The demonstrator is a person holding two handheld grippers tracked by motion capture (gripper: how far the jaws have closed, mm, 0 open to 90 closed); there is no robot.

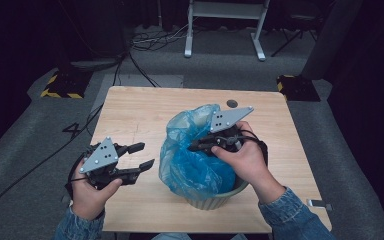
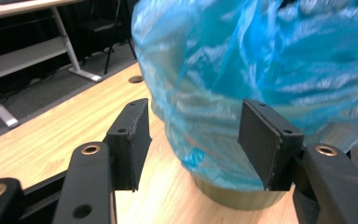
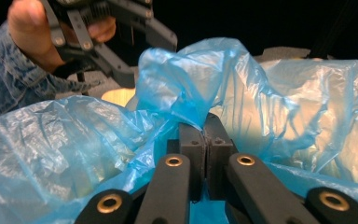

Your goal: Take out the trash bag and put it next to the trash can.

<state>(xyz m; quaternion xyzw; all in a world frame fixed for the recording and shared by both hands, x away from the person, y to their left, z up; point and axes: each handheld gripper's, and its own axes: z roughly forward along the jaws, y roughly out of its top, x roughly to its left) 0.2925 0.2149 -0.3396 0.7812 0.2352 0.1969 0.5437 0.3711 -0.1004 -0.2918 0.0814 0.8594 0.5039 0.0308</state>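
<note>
Quickly —
right hand-held gripper (image 3: 204,128): jaws pinched together on a fold of the blue bag (image 3: 186,88)
left hand-held gripper (image 2: 193,140): jaws wide apart, nothing held — bag just ahead of it
bag: draped over a ribbed bin (image 1: 215,199) on the bench (image 1: 135,107)

No readable text, label, brand or number on light wooden table (image 1: 130,115), crumpled blue plastic bag (image 1: 190,155) or grey three-cornered plates. Yellow-black hazard stripes on dark base (image 1: 62,86) at floor, left; possibly more at right, too dim.
</note>
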